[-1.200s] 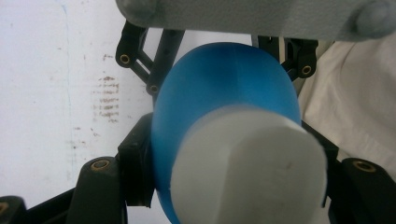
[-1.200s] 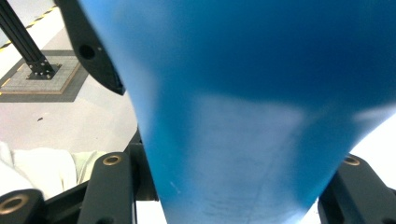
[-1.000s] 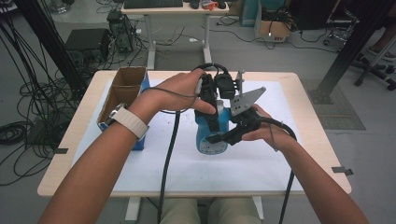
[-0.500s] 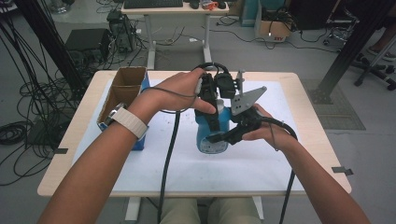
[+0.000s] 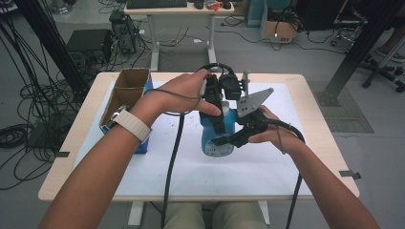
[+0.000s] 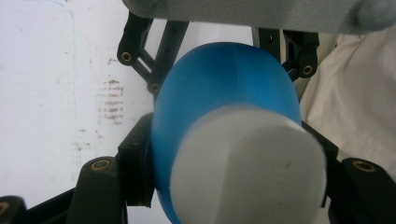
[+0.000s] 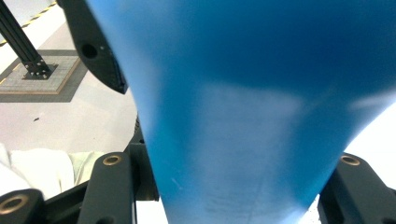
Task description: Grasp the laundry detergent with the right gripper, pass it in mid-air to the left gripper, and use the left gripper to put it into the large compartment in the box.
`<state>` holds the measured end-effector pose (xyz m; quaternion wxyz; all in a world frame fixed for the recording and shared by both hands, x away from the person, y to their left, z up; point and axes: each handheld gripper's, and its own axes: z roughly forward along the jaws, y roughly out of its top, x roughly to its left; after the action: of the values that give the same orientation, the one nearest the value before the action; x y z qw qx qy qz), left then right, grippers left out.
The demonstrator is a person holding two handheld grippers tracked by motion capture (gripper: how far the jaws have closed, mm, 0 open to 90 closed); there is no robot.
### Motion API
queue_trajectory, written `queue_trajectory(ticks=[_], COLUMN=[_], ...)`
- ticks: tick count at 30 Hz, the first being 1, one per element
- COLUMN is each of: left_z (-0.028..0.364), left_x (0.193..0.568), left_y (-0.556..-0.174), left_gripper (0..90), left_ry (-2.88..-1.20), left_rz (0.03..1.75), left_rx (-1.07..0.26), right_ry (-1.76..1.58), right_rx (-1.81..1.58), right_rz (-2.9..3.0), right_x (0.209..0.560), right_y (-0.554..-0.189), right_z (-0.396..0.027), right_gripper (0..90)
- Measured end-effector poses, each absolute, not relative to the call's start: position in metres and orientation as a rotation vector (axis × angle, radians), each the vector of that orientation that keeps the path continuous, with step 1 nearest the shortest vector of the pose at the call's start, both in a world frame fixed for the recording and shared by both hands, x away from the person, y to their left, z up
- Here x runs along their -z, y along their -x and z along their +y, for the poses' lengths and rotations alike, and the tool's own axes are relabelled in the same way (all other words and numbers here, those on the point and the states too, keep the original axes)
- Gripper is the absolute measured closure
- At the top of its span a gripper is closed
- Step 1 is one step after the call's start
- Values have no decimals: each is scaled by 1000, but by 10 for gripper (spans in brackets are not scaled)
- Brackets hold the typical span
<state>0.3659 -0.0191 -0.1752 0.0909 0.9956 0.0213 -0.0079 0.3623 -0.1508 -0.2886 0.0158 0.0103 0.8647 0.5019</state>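
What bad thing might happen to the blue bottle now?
Both tools clamp the blue bottle above the table: the left tool by its white cap, the right tool lower down. Twisting may loosen the cap and spill. If either grip slips, the bottle could drop onto the table.

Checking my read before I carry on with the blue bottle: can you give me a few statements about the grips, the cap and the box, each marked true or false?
1. Both grippers are clamped on the blue bottle. True: the left gripper and the right gripper each hold it.
2. The bottle's white cap is off. False: it sits on the neck.
3. The cardboard box stands at the table's right side. False: it stands at the left.
4. The bottle lies flat on the white mat. False: it is held above the mat.
5. The person wears a watch on the left wrist. True.
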Motion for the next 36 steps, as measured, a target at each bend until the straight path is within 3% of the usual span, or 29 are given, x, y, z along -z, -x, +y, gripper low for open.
queue_trajectory(ticks=[36], left_z=[-19], left_x=[174], left_y=[-366], left_gripper=[373], left_ry=[-2953], left_rz=[72], left_rx=[18], right_ry=[-30], right_rx=[-1555], right_rz=[2689], right_x=[286], right_y=[-363], right_z=[-151], right_gripper=[430])
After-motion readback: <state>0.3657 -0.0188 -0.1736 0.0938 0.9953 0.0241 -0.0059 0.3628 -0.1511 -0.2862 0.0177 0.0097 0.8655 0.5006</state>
